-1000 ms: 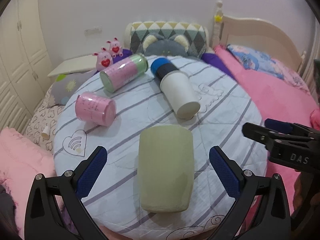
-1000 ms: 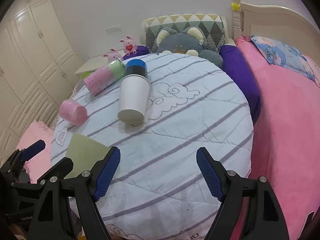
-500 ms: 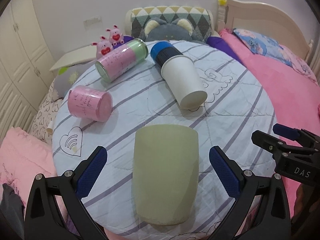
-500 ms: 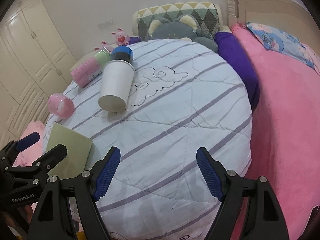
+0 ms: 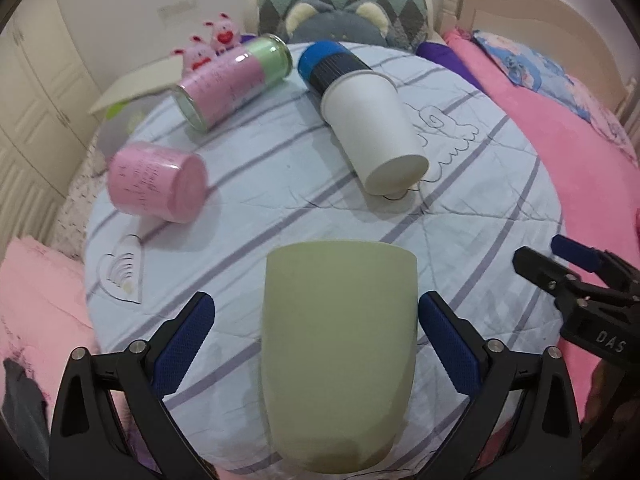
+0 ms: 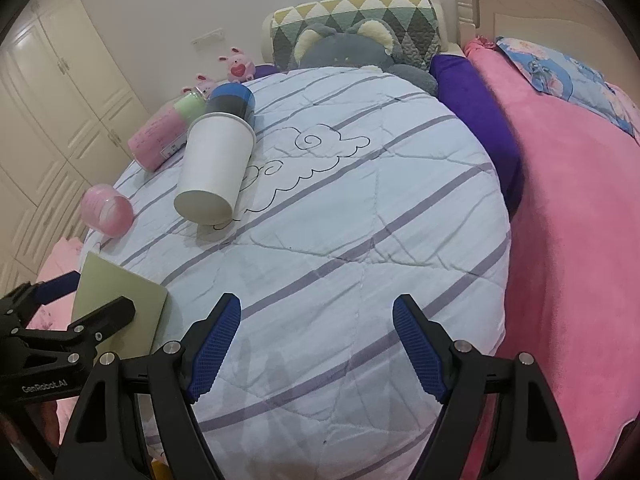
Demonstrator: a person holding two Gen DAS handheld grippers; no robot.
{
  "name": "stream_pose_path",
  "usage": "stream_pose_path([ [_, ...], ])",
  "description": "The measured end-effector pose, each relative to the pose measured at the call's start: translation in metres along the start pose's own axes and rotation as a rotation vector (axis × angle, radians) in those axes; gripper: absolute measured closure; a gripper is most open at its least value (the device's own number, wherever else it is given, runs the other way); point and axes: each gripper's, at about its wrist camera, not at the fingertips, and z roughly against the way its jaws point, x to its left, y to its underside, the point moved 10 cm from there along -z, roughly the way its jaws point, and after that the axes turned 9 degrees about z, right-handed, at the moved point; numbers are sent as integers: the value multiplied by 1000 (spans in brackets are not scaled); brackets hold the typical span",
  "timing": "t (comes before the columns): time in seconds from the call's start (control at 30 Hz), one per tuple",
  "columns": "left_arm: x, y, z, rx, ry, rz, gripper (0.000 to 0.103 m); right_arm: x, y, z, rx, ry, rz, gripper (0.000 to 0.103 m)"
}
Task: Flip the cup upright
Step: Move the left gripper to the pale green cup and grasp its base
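A pale green cup [image 5: 338, 344] lies on its side at the near edge of the round striped cushion [image 5: 480, 208], its wide end pointing away from me. My left gripper [image 5: 316, 340] is open, with one blue pad on each side of the cup and a gap on the left. The cup also shows in the right wrist view [image 6: 120, 304], with the left gripper's fingers [image 6: 100, 320] around it. My right gripper [image 6: 316, 344] is open and empty over the cushion's near edge, to the right of the cup.
A white paper cup [image 5: 374, 132] lies on its side against a blue-and-black cup [image 5: 326, 64]. A pink-and-green jar [image 5: 232, 80] and a pink cup [image 5: 158, 182] lie at the left. Pink bedding [image 6: 580, 240], a grey plush pillow [image 6: 348, 50] and a wardrobe [image 6: 52, 100] surround the cushion.
The left gripper has moved forward and down so the green cup sits deeper between its open fingers. The right gripper has shifted slightly and stays open.
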Motion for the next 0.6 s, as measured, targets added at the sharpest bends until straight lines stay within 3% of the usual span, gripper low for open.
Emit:
stream_pose_path([
  [0.07, -7, 3, -2, 33, 65, 0, 22, 1, 1, -2, 5, -6, 1, 23],
  [0.6, -13, -2, 5, -9, 23, -60, 22, -1, 1, -2, 2, -8, -9, 23],
])
